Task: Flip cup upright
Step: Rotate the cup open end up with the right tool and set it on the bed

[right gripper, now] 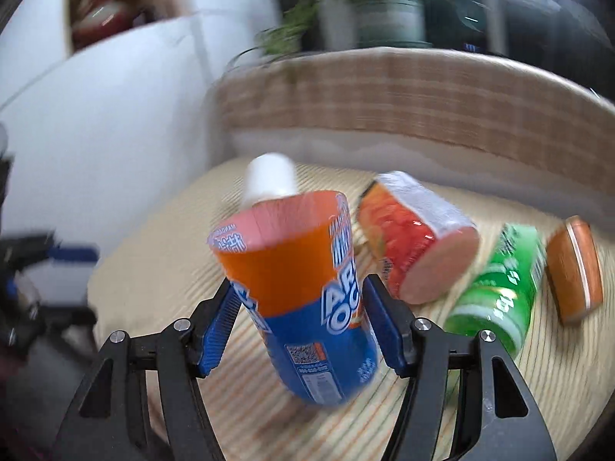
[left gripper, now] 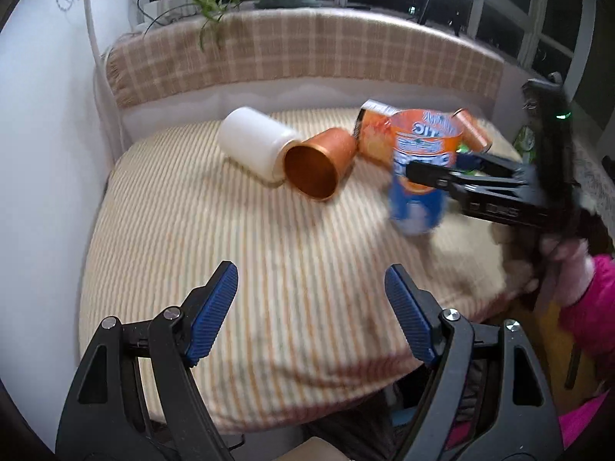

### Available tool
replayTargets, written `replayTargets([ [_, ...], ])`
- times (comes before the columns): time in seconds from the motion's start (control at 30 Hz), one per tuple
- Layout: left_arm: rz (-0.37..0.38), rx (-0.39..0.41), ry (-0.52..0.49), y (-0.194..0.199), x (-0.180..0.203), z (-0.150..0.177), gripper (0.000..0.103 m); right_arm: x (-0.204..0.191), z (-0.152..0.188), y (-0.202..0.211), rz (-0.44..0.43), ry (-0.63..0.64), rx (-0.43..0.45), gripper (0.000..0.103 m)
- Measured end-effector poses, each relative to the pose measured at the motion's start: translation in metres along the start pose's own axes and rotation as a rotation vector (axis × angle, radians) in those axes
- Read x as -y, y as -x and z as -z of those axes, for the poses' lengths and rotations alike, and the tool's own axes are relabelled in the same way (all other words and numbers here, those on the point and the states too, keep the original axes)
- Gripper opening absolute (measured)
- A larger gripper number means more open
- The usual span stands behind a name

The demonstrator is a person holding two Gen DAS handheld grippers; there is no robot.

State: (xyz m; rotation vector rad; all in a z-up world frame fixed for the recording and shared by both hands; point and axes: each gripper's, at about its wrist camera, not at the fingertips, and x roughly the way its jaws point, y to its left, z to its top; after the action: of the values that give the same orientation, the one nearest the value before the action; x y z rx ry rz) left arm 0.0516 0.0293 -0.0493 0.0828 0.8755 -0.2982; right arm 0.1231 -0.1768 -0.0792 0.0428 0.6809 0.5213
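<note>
Right wrist view: right gripper (right gripper: pixel 300 315) clamped on the orange-and-blue cup (right gripper: pixel 300 288), mouth up, tilted slightly, its base at the striped tablecloth (right gripper: pixel 161 261). Just beyond lie a red-orange carton (right gripper: pixel 415 246), green can (right gripper: pixel 499 288), white cup (right gripper: pixel 269 180). Left gripper (left gripper: pixel 311 315) spread wide, empty, near the table's front edge; copper cup (left gripper: pixel 319 165) on its side.

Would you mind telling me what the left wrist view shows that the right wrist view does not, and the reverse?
Only the left wrist view shows the copper cup lying on its side with its mouth open toward the camera, and the open, empty left gripper. Only the right wrist view shows the green can lying on its side. Both show the right gripper clamped on the orange and blue cup, mouth up, the white cup and the striped cloth.
</note>
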Motion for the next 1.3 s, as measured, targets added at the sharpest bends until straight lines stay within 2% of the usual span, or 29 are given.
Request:
replayTargets([
  [0.07,0.001,0.011,-0.012,0.001,0.003,-0.001,0.081,0.003,-0.002,-0.005,0.027,-0.052,0.010,0.063],
  [0.27,-0.016,0.040,-0.027,0.007,0.005,0.000,0.081,0.001,-0.001,-0.002,0.105,-0.050,0.063,0.062],
  [0.8,-0.006,0.078,-0.055,0.012,0.019,0.002,0.081,0.002,0.019,0.018,0.161,-0.088,0.078,0.062],
  [1.17,0.006,0.115,-0.041,0.022,0.024,0.006,0.081,-0.009,0.029,0.029,0.189,-0.053,0.059,0.066],
  [1.3,0.004,0.141,-0.035,0.026,0.029,0.009,0.081,-0.016,0.033,0.043,0.208,-0.035,0.069,0.076],
])
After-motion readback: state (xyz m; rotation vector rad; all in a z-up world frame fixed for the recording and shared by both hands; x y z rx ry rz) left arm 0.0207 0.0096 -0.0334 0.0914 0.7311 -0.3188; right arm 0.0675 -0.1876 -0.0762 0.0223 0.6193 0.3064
